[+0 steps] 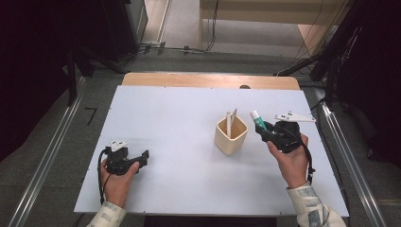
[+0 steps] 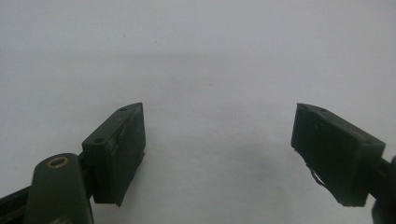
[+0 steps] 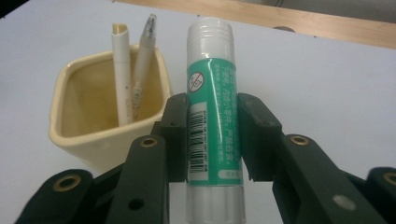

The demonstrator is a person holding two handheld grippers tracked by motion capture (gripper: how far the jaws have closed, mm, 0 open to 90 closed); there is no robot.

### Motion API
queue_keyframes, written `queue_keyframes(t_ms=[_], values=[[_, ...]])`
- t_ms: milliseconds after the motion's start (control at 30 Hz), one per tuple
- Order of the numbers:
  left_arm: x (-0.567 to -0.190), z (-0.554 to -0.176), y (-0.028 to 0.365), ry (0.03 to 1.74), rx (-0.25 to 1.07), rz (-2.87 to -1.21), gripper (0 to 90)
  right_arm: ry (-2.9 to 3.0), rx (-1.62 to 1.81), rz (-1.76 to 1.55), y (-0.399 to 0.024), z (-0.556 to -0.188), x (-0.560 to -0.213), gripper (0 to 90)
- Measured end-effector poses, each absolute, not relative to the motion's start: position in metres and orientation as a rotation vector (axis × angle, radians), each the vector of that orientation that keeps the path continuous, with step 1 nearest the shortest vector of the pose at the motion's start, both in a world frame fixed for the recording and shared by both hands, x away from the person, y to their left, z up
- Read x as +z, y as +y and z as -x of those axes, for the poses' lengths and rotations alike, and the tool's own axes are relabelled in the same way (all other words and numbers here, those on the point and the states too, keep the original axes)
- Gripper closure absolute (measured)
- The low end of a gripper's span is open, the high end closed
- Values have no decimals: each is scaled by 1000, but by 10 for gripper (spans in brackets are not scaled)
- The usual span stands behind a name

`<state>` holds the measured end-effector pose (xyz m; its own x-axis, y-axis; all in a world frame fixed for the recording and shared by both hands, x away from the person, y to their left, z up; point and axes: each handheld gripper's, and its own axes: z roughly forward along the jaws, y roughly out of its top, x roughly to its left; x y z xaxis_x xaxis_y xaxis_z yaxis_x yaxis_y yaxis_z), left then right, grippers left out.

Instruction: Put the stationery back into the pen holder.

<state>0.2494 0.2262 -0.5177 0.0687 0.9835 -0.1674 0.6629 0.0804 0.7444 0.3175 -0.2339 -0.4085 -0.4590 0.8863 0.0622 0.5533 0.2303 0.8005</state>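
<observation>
Glue stick [image 3: 214,107] — upright, clamped between right tool [image 3: 211,135] pads.

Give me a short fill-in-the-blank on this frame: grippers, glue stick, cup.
1. The right gripper is shut on a green and white ____.
2. The cream cup holds ____ white pens.
3. The left gripper has its jaws ____, with nothing between them.
4. In the high view the cup stands to the ____ of the right gripper.

Missing words: glue stick; two; open; left
</observation>
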Motion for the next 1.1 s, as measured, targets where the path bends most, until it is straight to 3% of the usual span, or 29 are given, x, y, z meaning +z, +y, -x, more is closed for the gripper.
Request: queue_keyframes(t_ms=[1100], values=[[-518, -249, 228, 1665, 584, -1654, 187, 2168, 1208, -1235, -183, -338, -400, 638]])
